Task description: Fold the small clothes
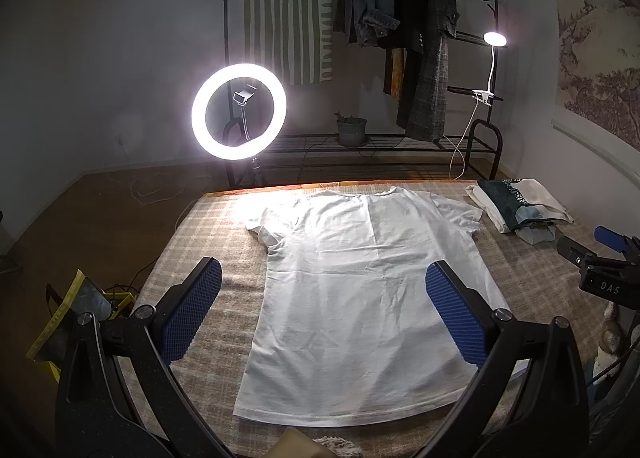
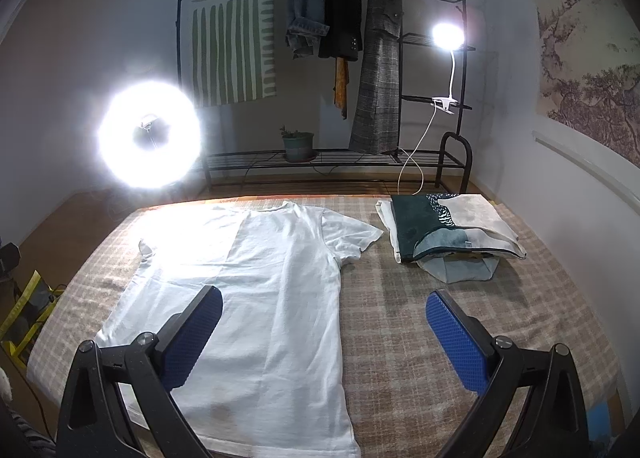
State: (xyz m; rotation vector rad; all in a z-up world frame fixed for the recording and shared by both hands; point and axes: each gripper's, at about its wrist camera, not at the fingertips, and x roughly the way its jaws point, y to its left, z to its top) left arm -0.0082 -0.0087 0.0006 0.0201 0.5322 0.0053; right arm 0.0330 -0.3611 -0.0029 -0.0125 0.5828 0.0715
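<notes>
White T-shirt lies flat on the checked worktop, both tools, left tool and right tool, wide apart and empty; pinching one fabric layer risks a crooked fold.

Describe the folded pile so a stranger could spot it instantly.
Start at the checked bedcover. The white T-shirt lies flat there; beyond its right sleeve, at the far right corner, sits the folded pile. Unlike the shirt, it is stacked, dark green and cream.

A white T-shirt lies flat, unfolded, beside a folded clothes pile.
</notes>
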